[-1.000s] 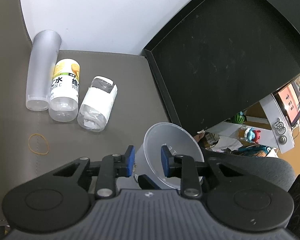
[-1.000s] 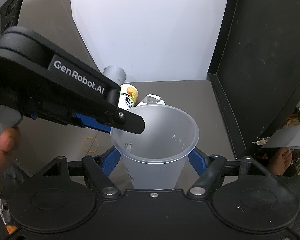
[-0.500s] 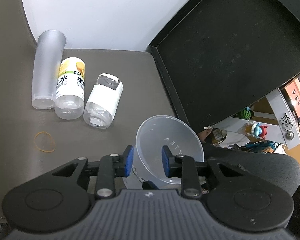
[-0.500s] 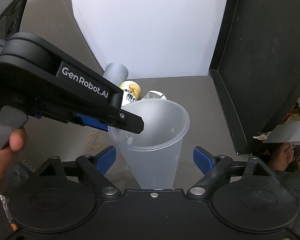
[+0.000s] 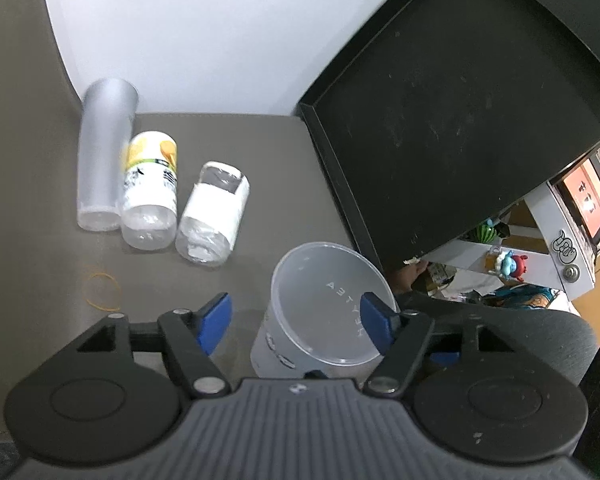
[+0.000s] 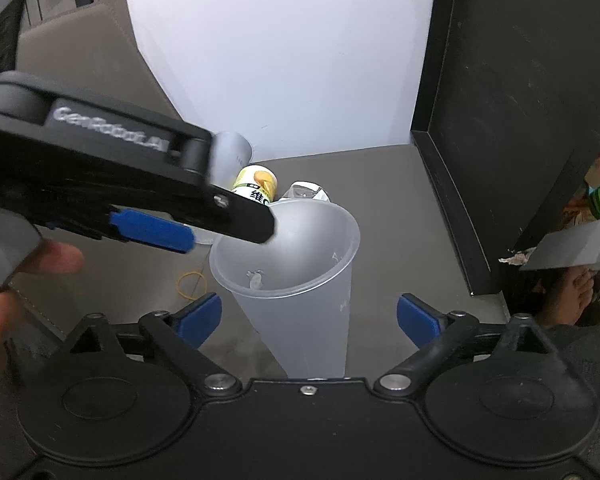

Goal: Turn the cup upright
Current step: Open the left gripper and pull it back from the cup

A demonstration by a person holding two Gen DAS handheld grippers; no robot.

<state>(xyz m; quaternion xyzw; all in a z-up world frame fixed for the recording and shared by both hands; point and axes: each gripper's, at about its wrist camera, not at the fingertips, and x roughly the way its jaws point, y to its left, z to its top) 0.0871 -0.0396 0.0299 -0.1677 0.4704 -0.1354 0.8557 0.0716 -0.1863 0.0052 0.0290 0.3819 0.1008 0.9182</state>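
Note:
The clear plastic cup (image 5: 320, 312) stands upright on the grey table, mouth up. It also shows in the right wrist view (image 6: 300, 280). My left gripper (image 5: 296, 320) is open, one blue pad left of the cup, the other over the rim's right side. Seen from the right wrist view, the left gripper (image 6: 204, 224) hovers above the cup's rim. My right gripper (image 6: 308, 316) is open, its blue pads wide apart on either side of the cup's lower body, not touching it.
A frosted cup (image 5: 100, 160) and two bottles, one with a yellow label (image 5: 150, 192) and one with a white label (image 5: 214, 216), lie at the back left. A yellow rubber band (image 5: 102, 290) lies near them. A black tray (image 5: 452, 112) leans at the right.
My left gripper has let go of the cup's rim and opened wide. My right gripper has opened further and the cup now stands free.

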